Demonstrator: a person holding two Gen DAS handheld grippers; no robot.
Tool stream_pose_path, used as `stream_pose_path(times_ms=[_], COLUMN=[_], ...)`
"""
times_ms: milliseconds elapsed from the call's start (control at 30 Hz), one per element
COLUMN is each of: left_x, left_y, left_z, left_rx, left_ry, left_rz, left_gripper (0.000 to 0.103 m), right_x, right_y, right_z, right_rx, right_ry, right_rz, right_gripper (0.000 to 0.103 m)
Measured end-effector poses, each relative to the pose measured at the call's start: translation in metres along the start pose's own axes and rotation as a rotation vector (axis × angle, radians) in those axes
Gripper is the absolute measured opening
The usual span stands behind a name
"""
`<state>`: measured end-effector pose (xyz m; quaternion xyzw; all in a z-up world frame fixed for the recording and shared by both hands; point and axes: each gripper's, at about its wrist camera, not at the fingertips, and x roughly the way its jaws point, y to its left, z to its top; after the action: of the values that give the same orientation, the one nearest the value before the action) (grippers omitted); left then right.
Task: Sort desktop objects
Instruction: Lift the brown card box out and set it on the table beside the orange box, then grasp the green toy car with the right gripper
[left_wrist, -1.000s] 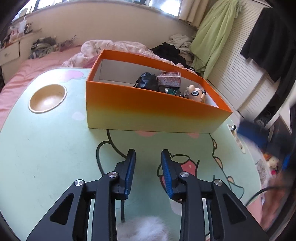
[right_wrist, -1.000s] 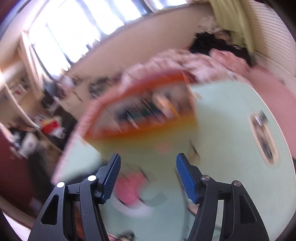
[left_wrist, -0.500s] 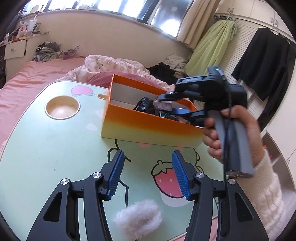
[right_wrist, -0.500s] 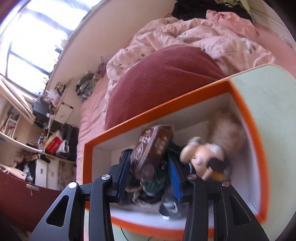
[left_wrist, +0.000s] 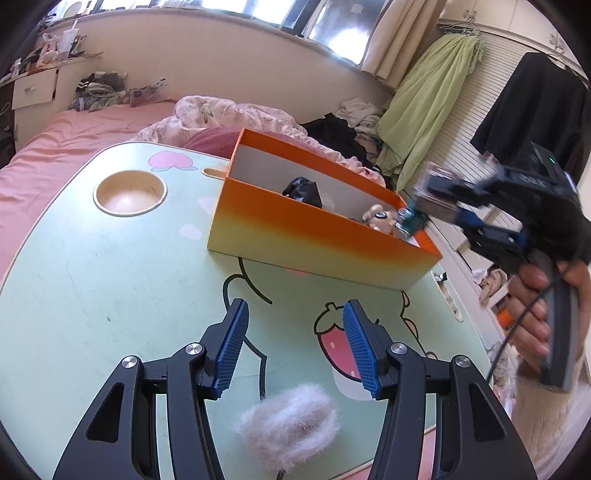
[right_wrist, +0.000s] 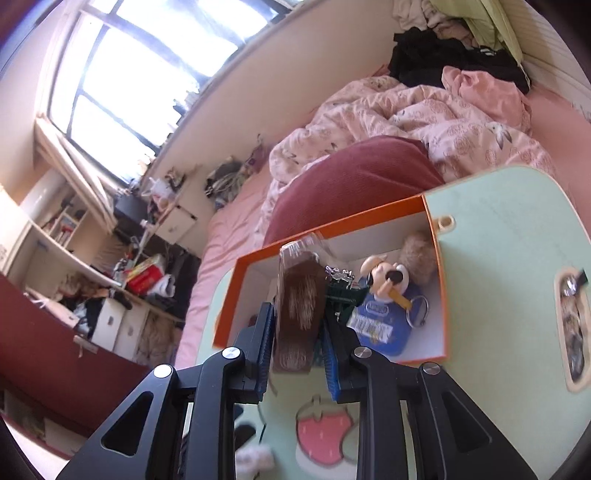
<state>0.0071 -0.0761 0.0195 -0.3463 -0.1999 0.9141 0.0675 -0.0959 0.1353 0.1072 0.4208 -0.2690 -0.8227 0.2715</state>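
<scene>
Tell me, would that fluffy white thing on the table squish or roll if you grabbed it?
The fluffy white puff would probably squish: its long soft fur suggests no hard shell. It looks light for its size, so it may slide when nudged. Its flattish, lumpy shape makes rolling unlikely. The left gripper hangs open above it.
</scene>
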Motion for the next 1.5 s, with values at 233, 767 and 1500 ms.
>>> stream_pose_path(times_ms=[233,767,1500], left_x=[0.004,0.010,-0.017], left_y=[0.002,-0.001,0.007], left_z=[0.001,-0.009,-0.033], left_rx=[-0.005,0.033,0.081], left_ry=[0.010,0.055,0.076], left_rz=[0.005,0.017,0.047], left_gripper=[0.054,0.055,0.055], right_x=[-0.020,0.009,-0.033], right_y=[0.012,-0.022,-0.010], right_z=[-0.028,-0.071,-0.211], right_rx=[-0.066,-0.154,-0.937], right_ry=[0.026,0.089,0.234], right_rz=[0.044,-0.056,-0.108], right_gripper=[0.018,0.039,0.029])
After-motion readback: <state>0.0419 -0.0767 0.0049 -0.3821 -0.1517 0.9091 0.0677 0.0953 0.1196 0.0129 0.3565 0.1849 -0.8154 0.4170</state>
